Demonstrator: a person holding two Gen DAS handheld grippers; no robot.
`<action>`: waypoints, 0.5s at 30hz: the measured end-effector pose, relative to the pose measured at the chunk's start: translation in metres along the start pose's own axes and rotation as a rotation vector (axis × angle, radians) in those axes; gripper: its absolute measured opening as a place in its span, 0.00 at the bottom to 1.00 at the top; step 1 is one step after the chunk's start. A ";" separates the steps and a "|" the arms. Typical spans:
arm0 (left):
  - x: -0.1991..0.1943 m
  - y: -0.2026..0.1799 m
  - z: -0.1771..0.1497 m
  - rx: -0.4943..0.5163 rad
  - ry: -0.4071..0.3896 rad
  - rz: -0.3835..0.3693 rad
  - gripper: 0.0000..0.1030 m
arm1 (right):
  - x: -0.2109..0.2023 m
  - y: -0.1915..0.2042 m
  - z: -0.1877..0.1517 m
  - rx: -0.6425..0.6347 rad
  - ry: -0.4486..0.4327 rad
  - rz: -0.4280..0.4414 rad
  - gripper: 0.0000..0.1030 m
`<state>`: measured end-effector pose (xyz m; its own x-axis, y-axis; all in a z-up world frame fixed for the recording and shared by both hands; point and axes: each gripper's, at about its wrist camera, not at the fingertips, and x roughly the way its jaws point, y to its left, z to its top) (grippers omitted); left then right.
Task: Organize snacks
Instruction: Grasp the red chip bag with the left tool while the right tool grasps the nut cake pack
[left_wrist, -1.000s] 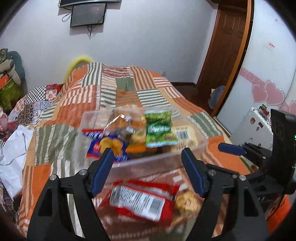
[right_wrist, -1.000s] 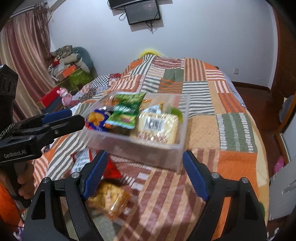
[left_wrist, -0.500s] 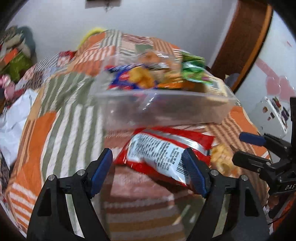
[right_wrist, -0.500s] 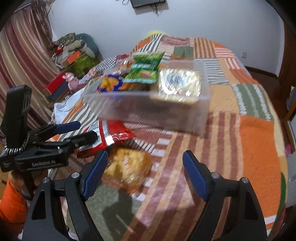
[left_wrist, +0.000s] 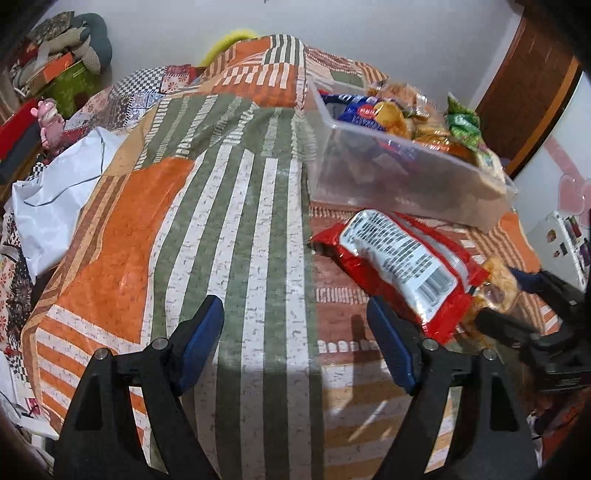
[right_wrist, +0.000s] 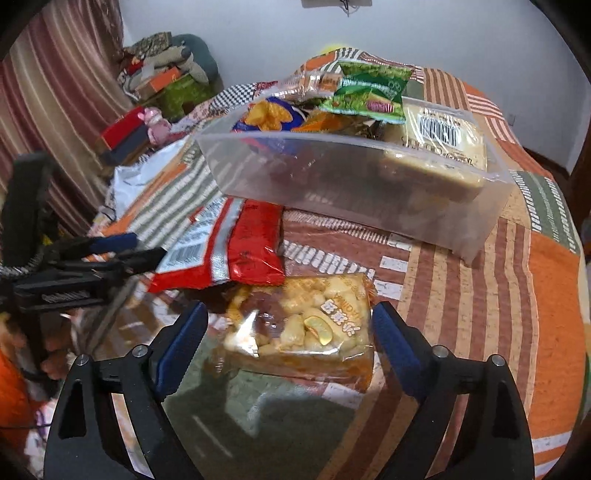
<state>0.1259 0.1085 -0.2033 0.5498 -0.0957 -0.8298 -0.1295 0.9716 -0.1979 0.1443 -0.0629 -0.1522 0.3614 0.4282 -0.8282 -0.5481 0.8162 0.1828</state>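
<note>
Claws | your right claw (right_wrist: 288, 332) is opening around the yellow snack bag (right_wrist: 301, 328), not gripping; left claw (left_wrist: 295, 336) wide, empty | clear bin (right_wrist: 369, 184) near for loading.

1. The left black two-finger tool with blue pads (left_wrist: 295, 347) points steeply downward, its jaws apart and empty.
2. The right black two-finger tool with blue pads (right_wrist: 288, 343) also tilts downward, its jaws opening, pads pressing on nothing.
</note>
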 end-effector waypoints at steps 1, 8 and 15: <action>-0.002 -0.001 0.002 0.001 -0.009 -0.001 0.78 | 0.001 -0.001 -0.002 -0.002 0.001 -0.007 0.82; -0.012 -0.030 0.028 -0.025 -0.062 -0.044 0.94 | -0.016 -0.025 -0.011 0.041 -0.037 -0.018 0.71; 0.019 -0.085 0.047 0.067 -0.027 -0.046 0.94 | -0.042 -0.058 -0.026 0.109 -0.080 -0.050 0.71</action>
<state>0.1864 0.0347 -0.1780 0.5762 -0.1354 -0.8060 -0.0491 0.9787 -0.1995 0.1408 -0.1382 -0.1418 0.4476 0.4118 -0.7938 -0.4440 0.8729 0.2024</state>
